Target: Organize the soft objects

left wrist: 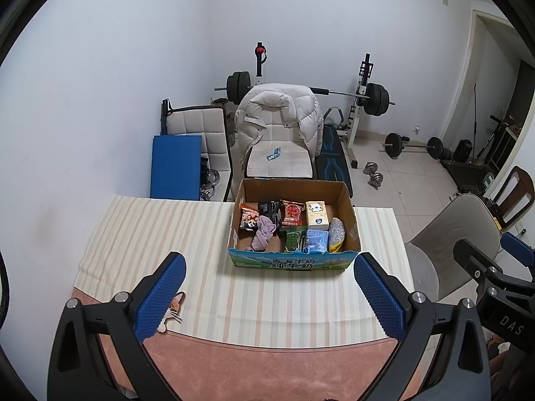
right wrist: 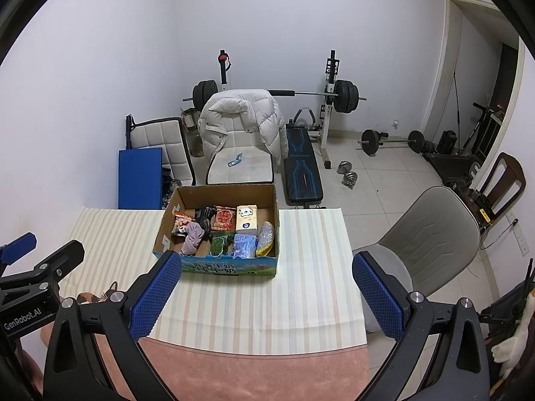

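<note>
An open cardboard box [left wrist: 349, 214] [right wrist: 227, 190] stands on the striped tablecloth [left wrist: 160, 234] [right wrist: 307, 267]. It holds a crumpled purple cloth [left wrist: 264, 232] [right wrist: 193, 239], red snack bags [left wrist: 292, 214] [right wrist: 223, 219], a tissue pack [left wrist: 317, 214] [right wrist: 246, 219], a blue pack [left wrist: 316, 240] [right wrist: 244, 245] and a yellow-edged pouch [left wrist: 336, 234] [right wrist: 265, 237]. My left gripper [left wrist: 269, 294] is open and empty, held above the table in front of the box. My right gripper [right wrist: 267, 292] is open and empty, also short of the box.
A cat-shaped mat [left wrist: 174, 304] lies at the cloth's front left. A grey chair [right wrist: 431, 234] stands right of the table. Behind the table are a white chair with a puffy jacket [left wrist: 277, 113], a blue pad [left wrist: 175, 167], and a weight bench [right wrist: 301, 167].
</note>
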